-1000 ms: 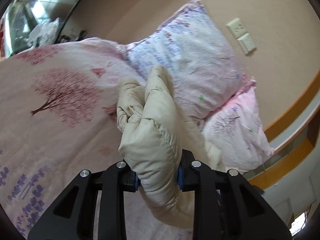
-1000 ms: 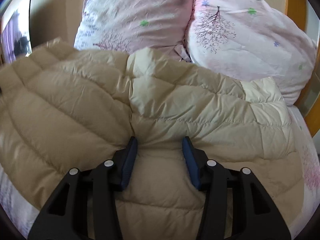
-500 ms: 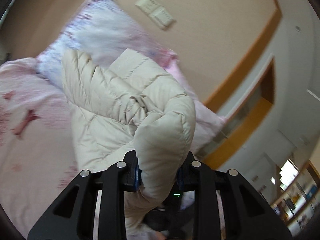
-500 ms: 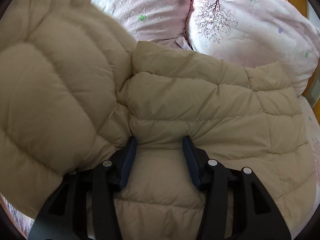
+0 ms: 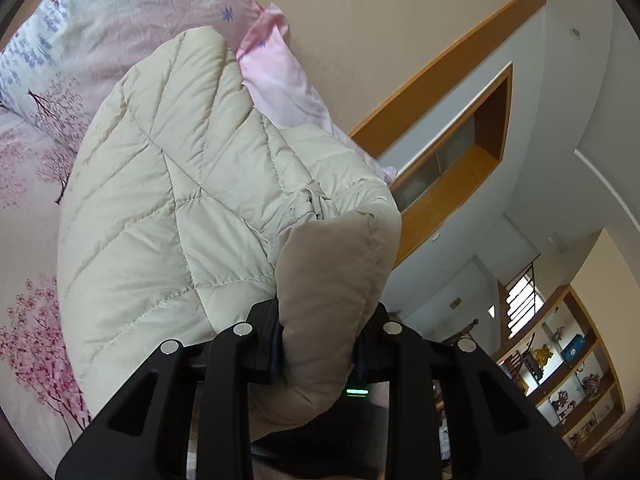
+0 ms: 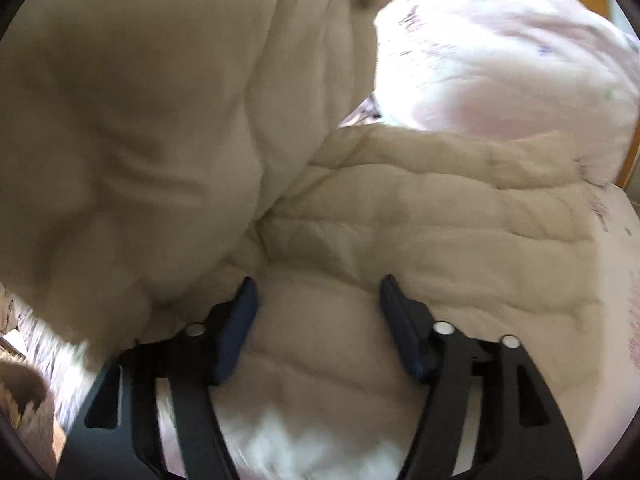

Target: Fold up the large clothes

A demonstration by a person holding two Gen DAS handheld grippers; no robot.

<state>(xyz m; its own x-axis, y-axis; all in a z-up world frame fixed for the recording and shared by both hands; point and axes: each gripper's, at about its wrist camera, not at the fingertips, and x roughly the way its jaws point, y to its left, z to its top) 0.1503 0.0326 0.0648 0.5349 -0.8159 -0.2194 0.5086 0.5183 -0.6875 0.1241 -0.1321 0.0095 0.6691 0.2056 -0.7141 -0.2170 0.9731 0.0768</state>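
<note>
A large beige quilted down jacket (image 5: pixel 180 184) lies on a bed. My left gripper (image 5: pixel 320 344) is shut on a thick padded fold of the jacket and holds it lifted above the bed. In the right wrist view the lifted part of the jacket (image 6: pixel 152 112) hangs over the left half, and the rest of the jacket (image 6: pixel 440 240) lies flat. My right gripper (image 6: pixel 316 320) is open, its jaws wide apart over the jacket near its front edge, holding nothing.
The bed has a pink floral cover (image 5: pixel 24 264). Pink patterned pillows (image 5: pixel 120 12) lie at the head against a beige wall; one also shows in the right wrist view (image 6: pixel 500 60). A wooden-framed wall recess (image 5: pixel 460 168) and shelves (image 5: pixel 568 368) are beyond.
My left gripper has lifted the jacket fold up and carried it over toward the right. My right gripper has opened wider and shifted slightly; the lifted jacket now covers more of its view.
</note>
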